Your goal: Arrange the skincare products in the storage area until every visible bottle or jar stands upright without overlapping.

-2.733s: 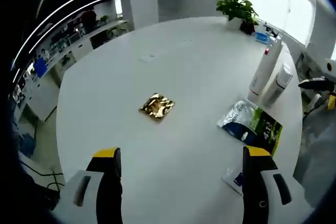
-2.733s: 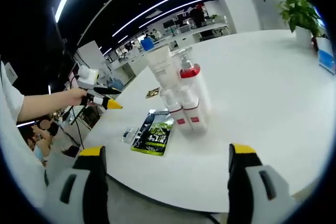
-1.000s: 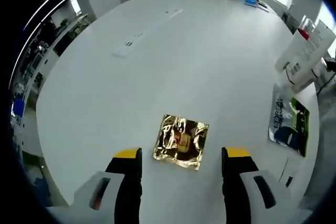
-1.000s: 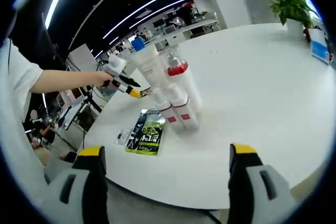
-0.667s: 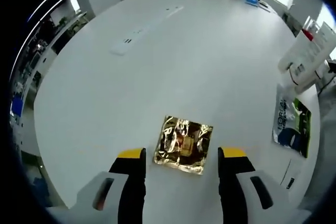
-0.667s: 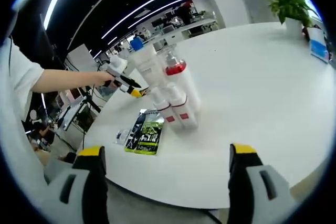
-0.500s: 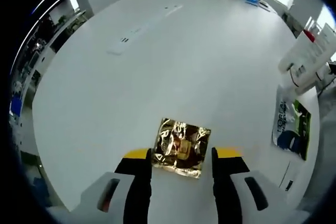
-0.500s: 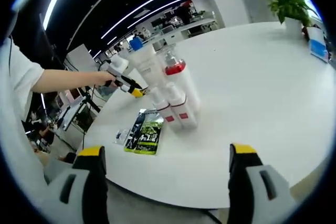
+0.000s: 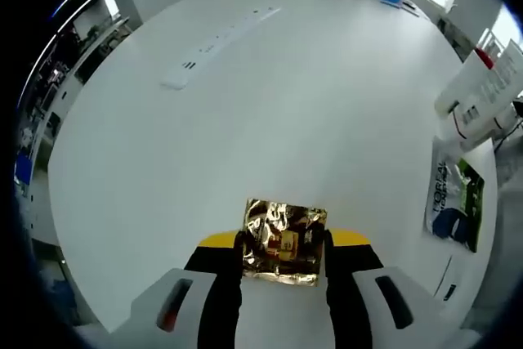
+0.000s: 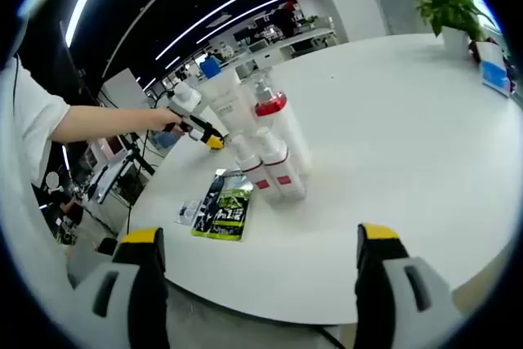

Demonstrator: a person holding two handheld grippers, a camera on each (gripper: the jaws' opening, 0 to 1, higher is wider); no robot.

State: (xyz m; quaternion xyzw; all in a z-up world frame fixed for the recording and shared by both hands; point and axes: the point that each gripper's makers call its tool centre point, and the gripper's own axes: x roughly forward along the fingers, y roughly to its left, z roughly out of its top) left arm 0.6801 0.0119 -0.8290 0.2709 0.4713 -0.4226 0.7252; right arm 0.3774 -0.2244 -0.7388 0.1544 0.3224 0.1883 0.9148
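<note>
A crinkled gold foil sachet (image 9: 283,239) lies flat on the white round table (image 9: 310,104). My left gripper (image 9: 283,252) is shut on it, one yellow-tipped jaw against each side edge. In the right gripper view that same left gripper (image 10: 198,131) shows small behind the bottles, held in a person's hand (image 10: 155,120). A tall white tube (image 10: 225,97), a clear bottle with red liquid (image 10: 278,130) and two small white bottles (image 10: 280,171) stand upright in a tight cluster. My right gripper (image 10: 259,239) hangs open off the table's near edge, holding nothing.
A green-and-black sachet (image 10: 221,207) and a small clear sachet (image 10: 185,212) lie flat beside the bottles. A white power strip (image 9: 216,38) runs across the far part of the table. A potted plant (image 10: 454,6) and a blue box (image 10: 497,75) stand at the far rim.
My left gripper's jaws have drawn in from wide apart and shut on the gold sachet's sides. The right gripper has stayed open and almost still.
</note>
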